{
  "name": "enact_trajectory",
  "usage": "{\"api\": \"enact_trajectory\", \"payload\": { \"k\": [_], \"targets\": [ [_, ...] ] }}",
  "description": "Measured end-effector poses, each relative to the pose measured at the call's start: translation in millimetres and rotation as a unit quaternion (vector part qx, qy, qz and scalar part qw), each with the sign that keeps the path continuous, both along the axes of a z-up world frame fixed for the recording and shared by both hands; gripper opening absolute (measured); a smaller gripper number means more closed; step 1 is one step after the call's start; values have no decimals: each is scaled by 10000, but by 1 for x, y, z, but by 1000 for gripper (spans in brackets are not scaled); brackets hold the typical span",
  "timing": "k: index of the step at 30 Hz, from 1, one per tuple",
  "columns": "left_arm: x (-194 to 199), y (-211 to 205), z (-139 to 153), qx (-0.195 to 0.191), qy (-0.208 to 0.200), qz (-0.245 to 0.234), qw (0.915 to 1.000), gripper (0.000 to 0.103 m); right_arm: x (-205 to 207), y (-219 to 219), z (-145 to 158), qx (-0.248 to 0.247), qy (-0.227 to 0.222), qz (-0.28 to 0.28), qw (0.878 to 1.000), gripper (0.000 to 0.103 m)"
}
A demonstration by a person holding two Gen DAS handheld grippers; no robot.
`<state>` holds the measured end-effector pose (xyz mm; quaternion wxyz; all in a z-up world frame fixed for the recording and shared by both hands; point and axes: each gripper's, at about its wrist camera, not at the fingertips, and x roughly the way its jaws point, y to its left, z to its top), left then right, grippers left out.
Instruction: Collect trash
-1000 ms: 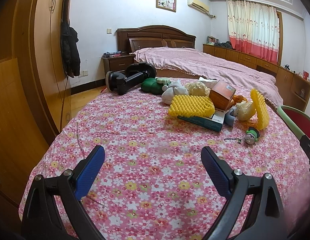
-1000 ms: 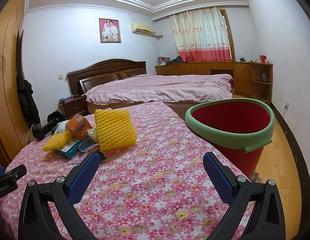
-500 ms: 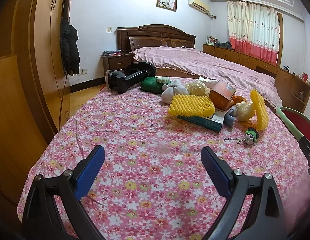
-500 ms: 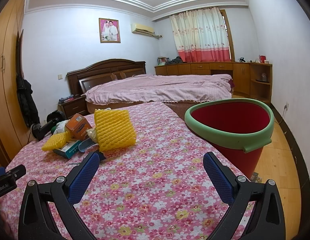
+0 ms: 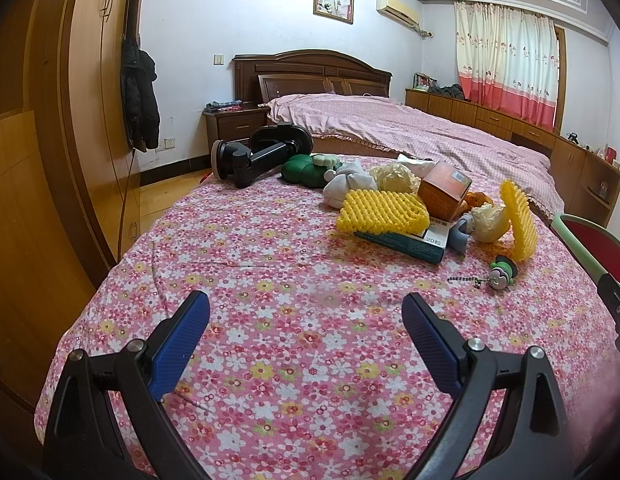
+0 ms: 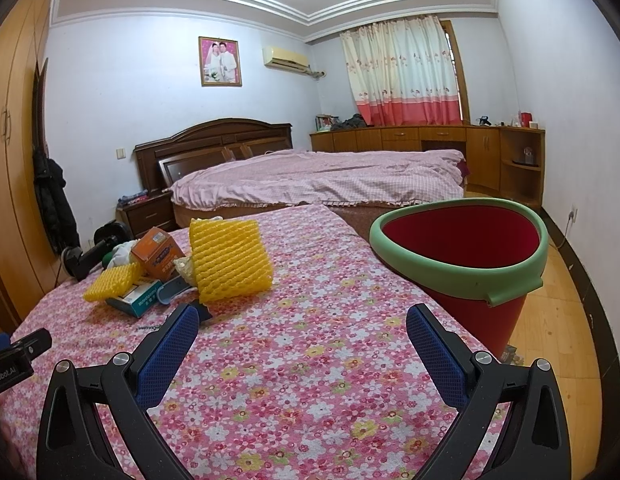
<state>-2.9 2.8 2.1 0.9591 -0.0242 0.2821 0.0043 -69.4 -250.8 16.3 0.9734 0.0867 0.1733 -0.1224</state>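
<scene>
A pile of trash lies on the floral tablecloth (image 5: 270, 264): a flat yellow foam net (image 5: 382, 213) on a teal box (image 5: 406, 242), an orange carton (image 5: 444, 188), crumpled paper (image 5: 394, 176) and an upright yellow foam net (image 5: 518, 220). The upright net (image 6: 230, 260) also shows in the right wrist view. A red bucket with a green rim (image 6: 466, 256) stands at the table's right edge. My left gripper (image 5: 306, 320) is open and empty over the cloth, short of the pile. My right gripper (image 6: 302, 330) is open and empty between pile and bucket.
A black phone holder (image 5: 262, 152) and green and white plush toys (image 5: 310, 170) lie at the table's far side. A small green keychain toy (image 5: 502, 272) lies near the upright net. A bed (image 5: 410, 140) stands behind, a wardrobe (image 5: 70, 120) on the left.
The left gripper has crept slightly forward toward the pile. The right view is nearly unchanged. Both grippers stay open.
</scene>
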Motion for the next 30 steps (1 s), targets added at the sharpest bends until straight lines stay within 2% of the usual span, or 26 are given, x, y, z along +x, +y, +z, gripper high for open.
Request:
{"api": "enact_trajectory", "payload": {
  "k": [30],
  "targets": [
    [-1, 0, 0, 20, -11, 1, 10000, 96, 0, 1, 1, 4, -30, -2, 10000, 103]
  ]
}}
